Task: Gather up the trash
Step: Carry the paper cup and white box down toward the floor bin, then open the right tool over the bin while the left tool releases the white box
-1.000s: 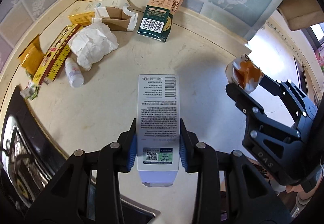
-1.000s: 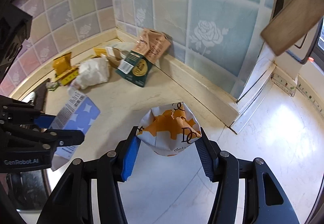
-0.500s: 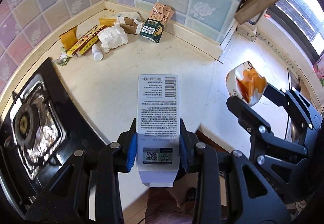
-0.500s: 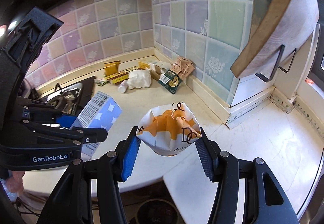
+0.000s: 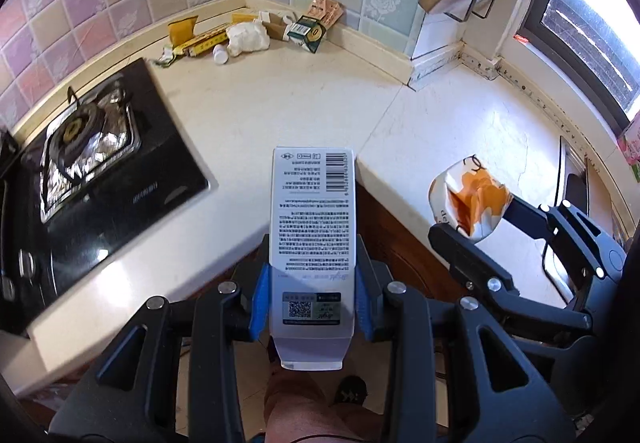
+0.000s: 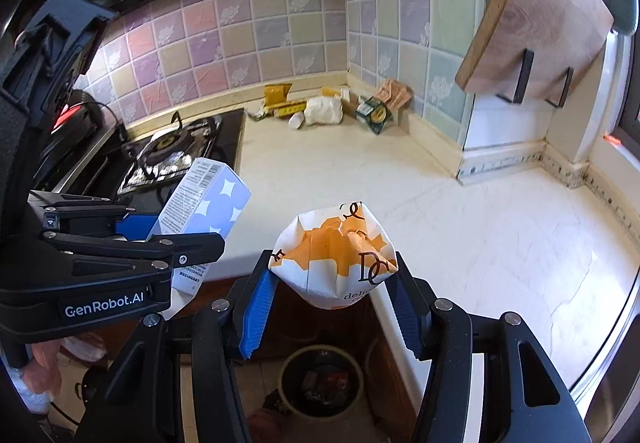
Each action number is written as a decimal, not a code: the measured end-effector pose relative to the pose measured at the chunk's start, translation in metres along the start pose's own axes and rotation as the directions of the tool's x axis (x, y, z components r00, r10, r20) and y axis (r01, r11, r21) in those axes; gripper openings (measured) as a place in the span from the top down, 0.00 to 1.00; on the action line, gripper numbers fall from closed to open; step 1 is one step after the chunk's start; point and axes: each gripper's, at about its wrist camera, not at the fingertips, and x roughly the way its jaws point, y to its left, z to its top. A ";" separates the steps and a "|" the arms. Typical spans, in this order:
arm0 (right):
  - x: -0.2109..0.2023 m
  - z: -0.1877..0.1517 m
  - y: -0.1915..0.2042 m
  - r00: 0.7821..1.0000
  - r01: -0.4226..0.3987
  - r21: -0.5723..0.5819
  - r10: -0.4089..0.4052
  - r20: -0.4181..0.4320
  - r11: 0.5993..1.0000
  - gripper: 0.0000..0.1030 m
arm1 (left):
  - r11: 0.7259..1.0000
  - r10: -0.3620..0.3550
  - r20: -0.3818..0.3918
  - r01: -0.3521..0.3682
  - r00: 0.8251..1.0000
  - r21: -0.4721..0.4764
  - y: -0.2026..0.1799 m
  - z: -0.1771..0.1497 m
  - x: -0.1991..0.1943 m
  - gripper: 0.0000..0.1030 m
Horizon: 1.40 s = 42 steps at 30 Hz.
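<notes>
Left gripper [image 5: 311,307] and right gripper [image 6: 332,307], side by side, each clamp something between their pads.

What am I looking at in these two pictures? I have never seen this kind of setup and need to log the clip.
No robot is here: a person holds a two-finger grasping tool in each hand, each with a fisheye camera looking along its fingers. One picture comes from the left tool, which is shut on a tall white carton with a barcode. The other comes from the right tool, shut on a crumpled orange-and-white paper bag. Both are held off the edge of a pale kitchen counter. More trash lies in the tiled far corner: boxes, crumpled white paper, a small bottle. A gas hob sits left, and a round bin stands on the floor below.
</notes>
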 end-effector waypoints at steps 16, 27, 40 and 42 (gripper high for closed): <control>0.057 -0.149 0.006 0.968 -0.010 0.034 0.018 -0.252 0.999 0.47 | 0.997 -0.029 -0.196 0.015 0.980 -0.072 -0.005 -0.126 0.092 0.69; 0.150 -0.241 -0.006 0.912 0.068 0.024 -0.052 -0.407 0.997 0.47 | 0.995 -0.078 -0.320 0.055 0.944 -0.078 -0.001 -0.181 0.203 0.69; 0.254 -0.334 -0.040 0.856 0.124 0.101 -0.055 -0.514 0.987 0.47 | 0.995 -0.080 -0.409 0.051 0.909 -0.082 0.018 -0.220 0.333 0.69; 0.266 -0.339 -0.040 0.852 0.126 0.099 -0.056 -0.520 0.987 0.47 | 0.994 -0.095 -0.414 0.065 0.905 -0.086 0.021 -0.220 0.342 0.69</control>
